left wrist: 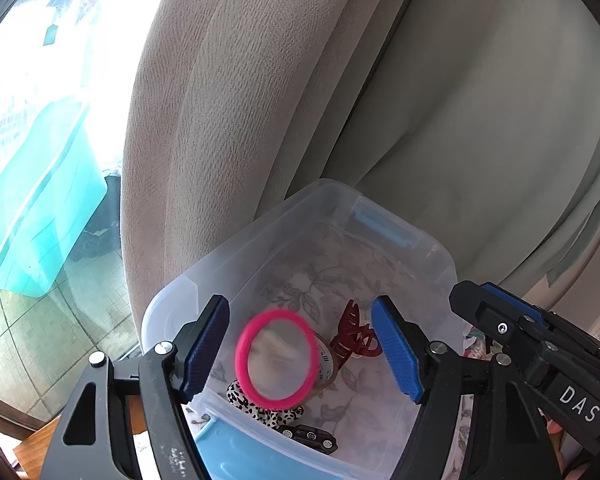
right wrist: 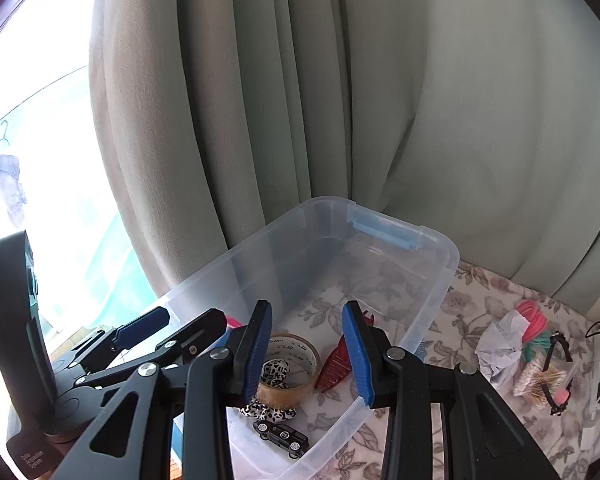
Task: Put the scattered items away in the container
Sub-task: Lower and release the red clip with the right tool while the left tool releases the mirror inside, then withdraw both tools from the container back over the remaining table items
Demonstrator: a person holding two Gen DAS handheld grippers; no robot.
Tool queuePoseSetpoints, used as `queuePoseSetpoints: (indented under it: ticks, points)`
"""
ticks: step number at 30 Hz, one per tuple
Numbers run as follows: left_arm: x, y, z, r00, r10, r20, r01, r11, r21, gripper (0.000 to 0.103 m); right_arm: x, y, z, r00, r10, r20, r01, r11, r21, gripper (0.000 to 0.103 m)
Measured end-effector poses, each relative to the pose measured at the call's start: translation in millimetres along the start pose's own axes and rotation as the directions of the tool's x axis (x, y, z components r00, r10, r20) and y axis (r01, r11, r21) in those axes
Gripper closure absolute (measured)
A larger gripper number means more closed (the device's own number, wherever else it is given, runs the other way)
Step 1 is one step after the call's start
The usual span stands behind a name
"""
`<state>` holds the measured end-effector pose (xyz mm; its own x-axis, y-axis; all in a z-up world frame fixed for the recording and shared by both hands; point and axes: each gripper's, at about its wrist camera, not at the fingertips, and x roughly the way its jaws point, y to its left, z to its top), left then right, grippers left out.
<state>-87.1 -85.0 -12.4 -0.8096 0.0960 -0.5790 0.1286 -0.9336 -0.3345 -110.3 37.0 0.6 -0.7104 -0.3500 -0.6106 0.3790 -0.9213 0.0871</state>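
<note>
Clear plastic storage container [right wrist: 432,280] with pale blue latch handles stands on a floral-print tablecloth [right wrist: 480,312], its far side against beige-grey curtains [right wrist: 300,100]; window glass at left, very bright.

Left gripper [left wrist: 300,348], black frame with blue ribbed pads, is poised over the near end of the container; jaws set wide apart; a bright pink ring-shaped band [left wrist: 277,360] shows blurred in the gap between them, touching neither pad, so nothing is gripped; whether the band is in the air or lying on the contents cannot be told.

Right gripper [right wrist: 308,350], same build, is just to the right of the left one, over the same end of the container; jaws partly open, pads clear of everything, empty.

Inside the container: roll of clear brown packing tape [right wrist: 288,372] lying flat; black-and-white leopard-print fabric scrunchie [right wrist: 272,410] partly through and under the roll; dark red plastic claw hair clip [right wrist: 334,368] beside the roll; small black toy car [right wrist: 282,436] near the front wall.

Outside the container, on the cloth well to the right: crumpled white paper [right wrist: 500,352]; bundle of pink and teal elastic bands [right wrist: 534,326]; packet of cotton swabs [right wrist: 536,380]; these are touching or overlapping one another.
</note>
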Motion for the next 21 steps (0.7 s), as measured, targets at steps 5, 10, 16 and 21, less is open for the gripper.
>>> queuePoseSetpoints:
  ticks: [5, 10, 16, 21]
  points:
    - [7.6, 4.6, 8.6, 1.0, 0.0, 0.003, 0.0, 1.0, -0.004, 0.028, -1.8, 0.4, 0.3, 1.0, 0.0, 0.003, 0.0, 1.0, -0.001, 0.063]
    - [7.5, 5.4, 14.3, 1.0, 0.001, 0.002, -0.001, 1.0, -0.006, 0.028, -3.2, 0.4, 0.2, 1.0, 0.001, 0.003, -0.001, 1.0, -0.002, 0.063]
    - [-3.6, 8.2, 16.0, 1.0, -0.001, 0.009, 0.001, 1.0, -0.004, 0.028, -8.3, 0.4, 0.0, 1.0, -0.001, 0.009, 0.001, 1.0, -0.001, 0.063]
    - [-8.6, 7.9, 19.8, 1.0, -0.006, 0.015, 0.006, 1.0, 0.004, 0.028, -16.3, 0.2, -0.9, 1.0, -0.005, 0.019, 0.005, 1.0, 0.002, 0.063]
